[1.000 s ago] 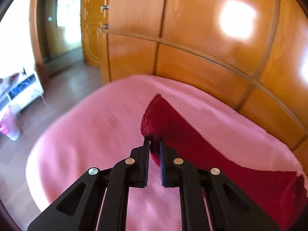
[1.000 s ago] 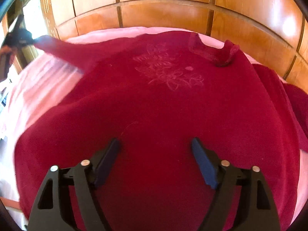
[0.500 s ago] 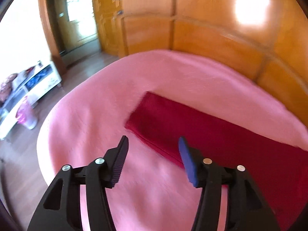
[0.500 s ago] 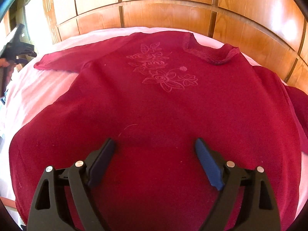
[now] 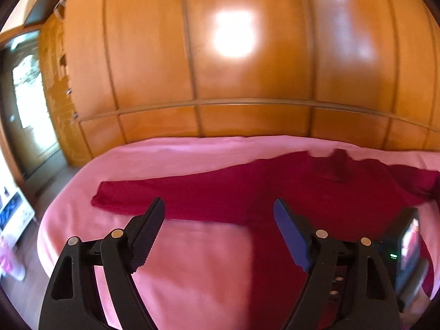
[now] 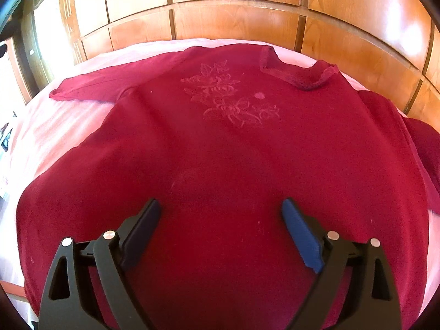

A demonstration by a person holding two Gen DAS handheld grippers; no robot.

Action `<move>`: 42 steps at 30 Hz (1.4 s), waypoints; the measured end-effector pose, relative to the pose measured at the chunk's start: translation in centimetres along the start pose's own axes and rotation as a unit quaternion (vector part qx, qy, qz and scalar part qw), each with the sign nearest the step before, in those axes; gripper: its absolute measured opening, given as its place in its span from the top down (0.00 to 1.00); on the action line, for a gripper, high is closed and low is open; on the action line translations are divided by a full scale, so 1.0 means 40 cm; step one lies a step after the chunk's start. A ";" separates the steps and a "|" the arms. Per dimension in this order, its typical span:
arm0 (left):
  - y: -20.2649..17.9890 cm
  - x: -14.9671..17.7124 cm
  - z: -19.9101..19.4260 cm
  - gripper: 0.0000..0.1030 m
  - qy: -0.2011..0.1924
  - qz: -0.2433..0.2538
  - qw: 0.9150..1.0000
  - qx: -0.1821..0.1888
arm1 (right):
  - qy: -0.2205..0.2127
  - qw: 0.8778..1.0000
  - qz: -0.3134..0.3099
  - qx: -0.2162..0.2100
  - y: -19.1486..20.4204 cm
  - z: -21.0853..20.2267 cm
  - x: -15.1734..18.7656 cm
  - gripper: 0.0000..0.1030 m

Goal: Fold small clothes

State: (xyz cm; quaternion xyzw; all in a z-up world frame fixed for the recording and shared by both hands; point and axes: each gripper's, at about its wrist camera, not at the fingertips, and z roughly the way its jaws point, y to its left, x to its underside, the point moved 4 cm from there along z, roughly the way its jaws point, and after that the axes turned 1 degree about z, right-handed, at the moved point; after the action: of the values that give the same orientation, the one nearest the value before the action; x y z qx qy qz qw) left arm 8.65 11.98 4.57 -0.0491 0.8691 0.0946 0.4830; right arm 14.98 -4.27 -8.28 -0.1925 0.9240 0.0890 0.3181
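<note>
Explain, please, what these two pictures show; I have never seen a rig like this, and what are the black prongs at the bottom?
The prongs are two-finger grippers, one in each of a person's hands, each with a camera looking along its fingers. One picture comes from the left gripper, the other from the right gripper. A red sweater lies spread flat on a pink sheet, before wooden panels. Both grippers' jaws are opening, and neither holds anything. The left sleeve lies stretched out.

We see left wrist view low, near bed edge, facing across pink bedsheet [image 5: 170, 247] toward wood-panelled wall [image 5: 220, 55]. Right wrist view steeper, close above dark red embroidered sweater [image 6: 220, 151]. Both 2 views share sweater [image 5: 275, 192], sheet, wall.
</note>
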 end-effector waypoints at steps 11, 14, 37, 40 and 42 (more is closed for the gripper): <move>-0.188 0.050 -0.079 0.22 0.002 0.075 0.996 0.042 | -0.018 0.999 0.047 -0.018 -0.053 -0.138 0.081 0.05; -0.215 0.061 -0.081 0.22 0.007 0.089 0.995 0.045 | -0.037 0.996 0.079 -0.002 -0.103 -0.196 0.101 0.03; -0.277 0.104 -0.051 0.22 0.035 0.117 0.991 0.054 | -0.002 0.971 0.236 0.032 -0.368 -0.334 0.290 0.42; -0.275 0.111 -0.044 0.22 0.039 0.117 0.991 0.053 | 0.015 0.974 0.222 0.036 -0.358 -0.321 0.292 0.65; -0.273 0.113 -0.038 0.22 0.042 0.115 0.991 0.053 | 0.017 0.977 0.210 0.035 -0.350 -0.335 0.287 0.89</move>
State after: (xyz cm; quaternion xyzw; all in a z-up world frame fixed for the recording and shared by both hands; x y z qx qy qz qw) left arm 6.93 1.03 0.24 0.0733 0.8921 0.1016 0.4342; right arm 5.04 -24.30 -5.55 0.0157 0.9518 0.1182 0.2826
